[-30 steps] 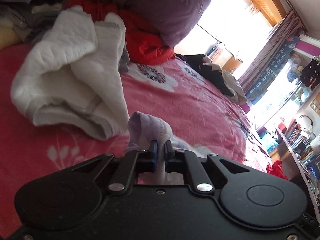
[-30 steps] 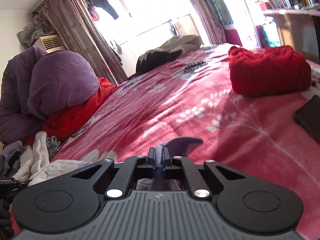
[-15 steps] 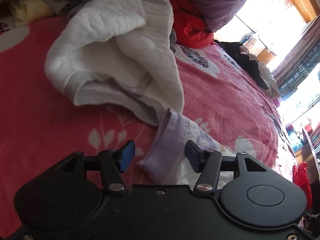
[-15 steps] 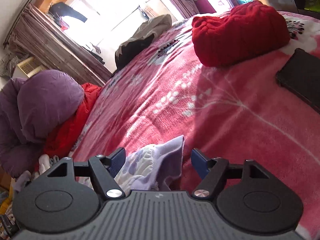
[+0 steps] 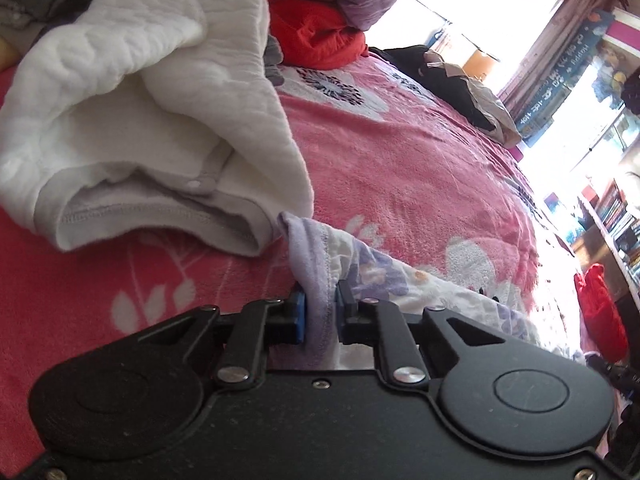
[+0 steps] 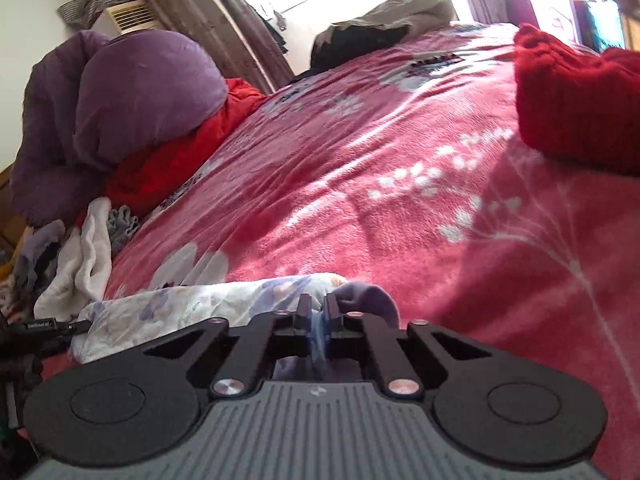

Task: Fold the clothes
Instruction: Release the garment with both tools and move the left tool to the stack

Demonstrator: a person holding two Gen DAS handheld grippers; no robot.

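A white garment with a lilac flower print and lilac hems [image 5: 400, 276] lies stretched across the pink bedspread. My left gripper [image 5: 320, 312] is shut on one lilac hem of it, the cloth bunched between the blue pads. In the right wrist view the same floral garment [image 6: 192, 304] runs off to the left, and my right gripper [image 6: 316, 320] is shut on its other lilac edge. A white quilted garment with grey trim [image 5: 152, 112] lies crumpled just beyond the left gripper.
The pink flowered bedspread [image 6: 400, 184] covers the bed. A folded red knit [image 6: 580, 96] sits at the right. A purple duvet [image 6: 136, 96] over red fabric [image 6: 176, 160] is piled at the left, and dark clothes [image 6: 360, 40] lie at the far end.
Both grippers stood open over the floral garment half a second ago. Both have now shut again on its lilac edges, low against the bedspread.
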